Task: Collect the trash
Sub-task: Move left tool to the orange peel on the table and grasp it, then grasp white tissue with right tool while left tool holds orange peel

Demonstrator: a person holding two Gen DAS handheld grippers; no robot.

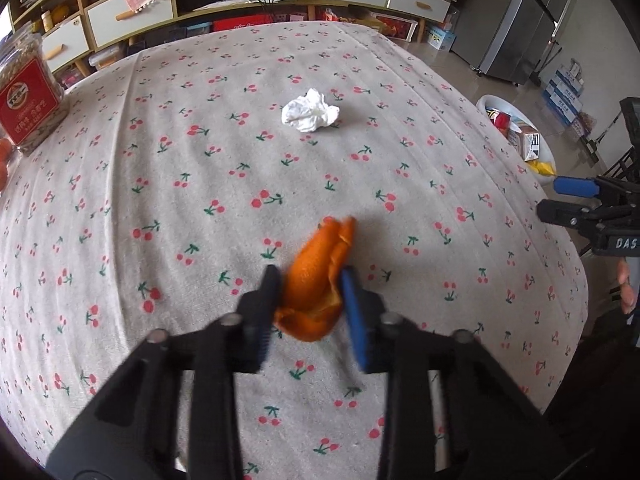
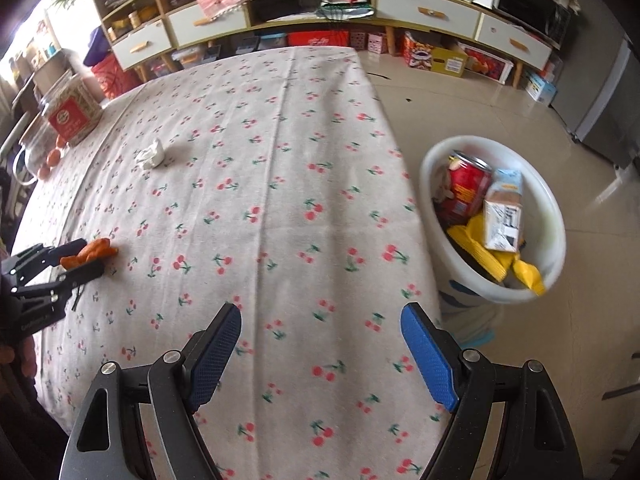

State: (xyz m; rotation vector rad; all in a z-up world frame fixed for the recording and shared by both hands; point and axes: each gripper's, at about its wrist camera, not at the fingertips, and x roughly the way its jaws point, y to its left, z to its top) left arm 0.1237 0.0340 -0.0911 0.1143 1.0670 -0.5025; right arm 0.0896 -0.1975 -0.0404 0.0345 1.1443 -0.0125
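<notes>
Trash: one orange peel point(image 1: 316, 280) clamped by left hand-held gripper point(image 1: 308, 292), one tissue point(image 1: 310, 111); right hand-held gripper point(image 2: 322, 356) wide open, empty.

Daylight pours in from the blown-out window point(image 2: 24, 28) at far left; glare streaks the floor point(image 2: 500, 112). Soft shadows on the worktop point(image 1: 160, 200), heavy fisheye bending, dark corners, slight blur.

The worktop point(image 1: 168, 184) had a cherry-print cloth over it. On it sat a crumpled white tissue point(image 1: 310, 113) near the middle, an orange peel point(image 1: 316, 280) closer in, and a red-labelled jar point(image 1: 26, 96) at the far-left edge.
</notes>
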